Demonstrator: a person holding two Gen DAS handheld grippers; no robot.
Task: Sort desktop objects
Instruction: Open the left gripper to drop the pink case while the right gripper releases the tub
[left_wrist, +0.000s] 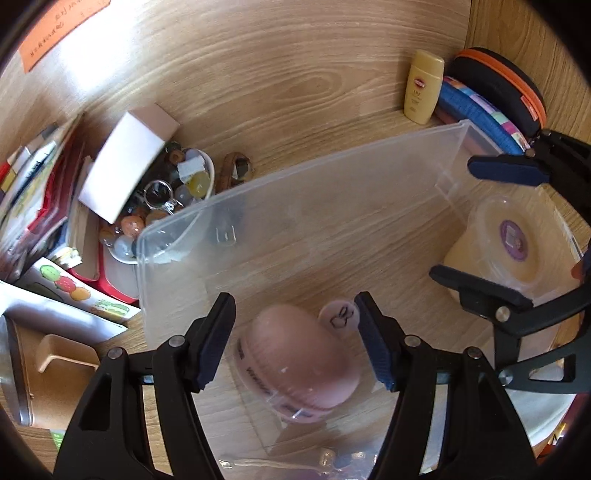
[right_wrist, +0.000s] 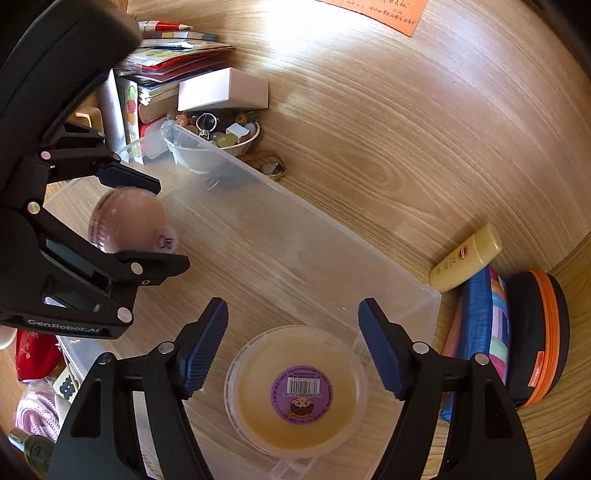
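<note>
While both claws hang with jaws spread wide, the clear plastic bin (right_wrist: 295, 236) beneath them holds a pink round case (left_wrist: 301, 354) between the left gripper (left_wrist: 295, 345) fingers and a round lidded tub (right_wrist: 297, 391) between the right gripper (right_wrist: 291, 347) fingers. Beyond the bin, on the wooden desk (right_wrist: 388, 129), sit a bowl of trinkets (right_wrist: 225, 133) and a yellow sunscreen bottle (left_wrist: 423, 86).

I have both tools spread wide: left tool (left_wrist: 291, 343) and right tool (right_wrist: 293, 350) side by side, angled downward.
</note>
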